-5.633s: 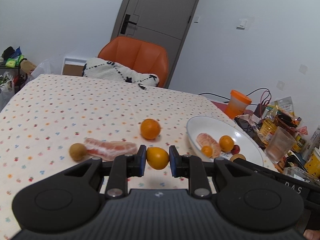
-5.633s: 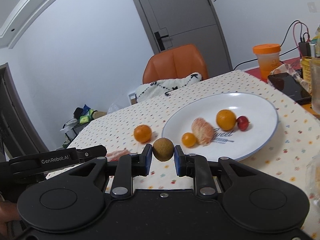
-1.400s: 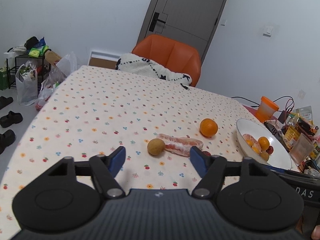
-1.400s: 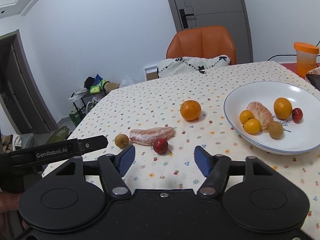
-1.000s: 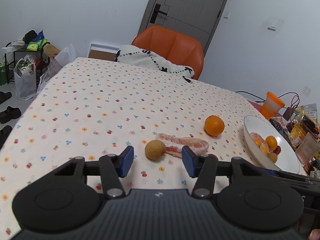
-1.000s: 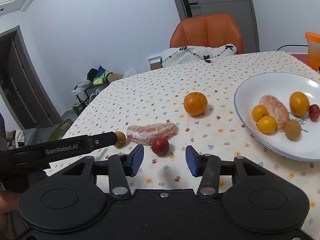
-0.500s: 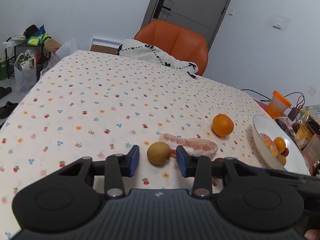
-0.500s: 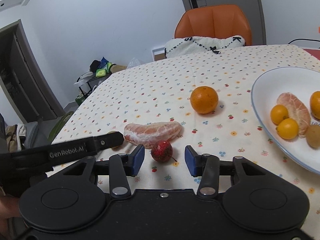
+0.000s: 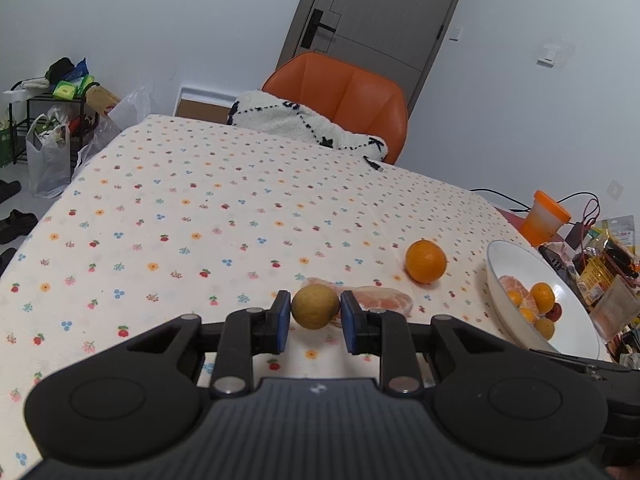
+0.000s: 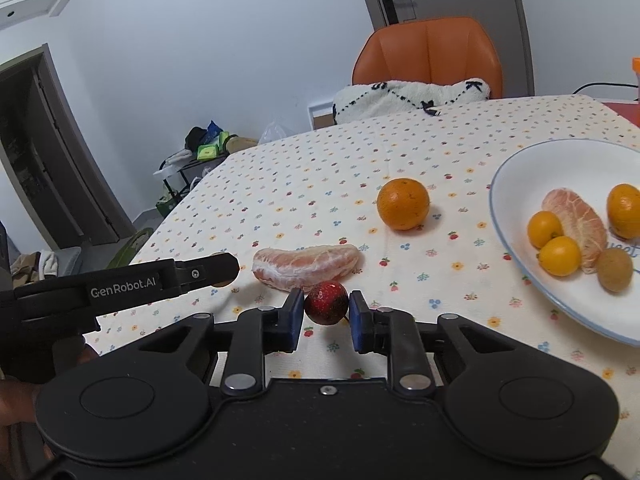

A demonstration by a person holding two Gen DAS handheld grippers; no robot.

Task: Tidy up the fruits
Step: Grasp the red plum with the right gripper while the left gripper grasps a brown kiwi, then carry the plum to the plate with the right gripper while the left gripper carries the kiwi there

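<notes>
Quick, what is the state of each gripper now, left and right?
Left gripper: closed around the brown round fruit; firm contact cannot be told.
Right gripper: closed around the small red fruit; firm contact cannot be told.

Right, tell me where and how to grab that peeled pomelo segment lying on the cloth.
Grip the pomelo segment across its narrow width near the thick middle, coming from above with the fingers straddling its long axis. It lies flat and long on the tablecloth, soft and tapering at both ends, so an end grip would probably slip or tear. The red fruit sits close against its near side.
</notes>
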